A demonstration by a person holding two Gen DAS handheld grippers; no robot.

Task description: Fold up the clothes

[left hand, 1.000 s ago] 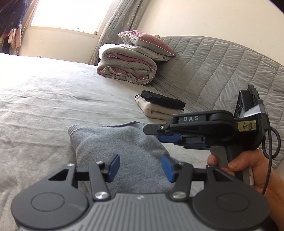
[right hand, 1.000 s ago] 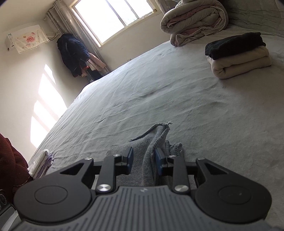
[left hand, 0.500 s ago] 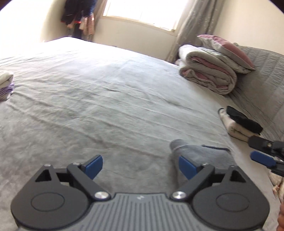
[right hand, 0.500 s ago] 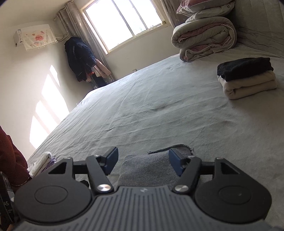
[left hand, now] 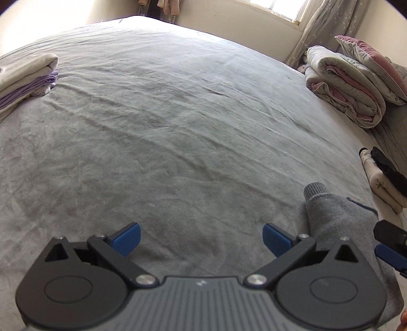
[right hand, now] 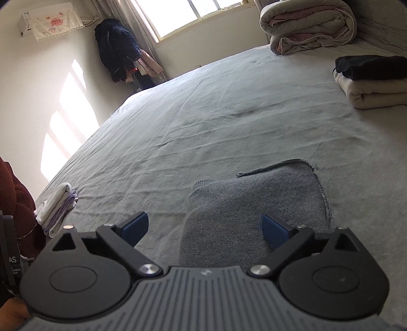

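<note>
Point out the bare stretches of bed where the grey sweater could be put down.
The broad middle of the bed is bare, between the grey sweater, the white and purple stack and the far rolled quilt. It is crowded by the black and cream pile.

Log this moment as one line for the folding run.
left gripper: open, over bare bed | right gripper: open, above folded grey sweater | sweater lies released

Sunlit bedroom with a wide grey-sheeted bed (right hand: pixel 229 107).
Bright window (right hand: pixel 193 12) at twelve o'clock; cream wall (right hand: pixel 45 76) at nine o'clock carries sun patches.
</note>
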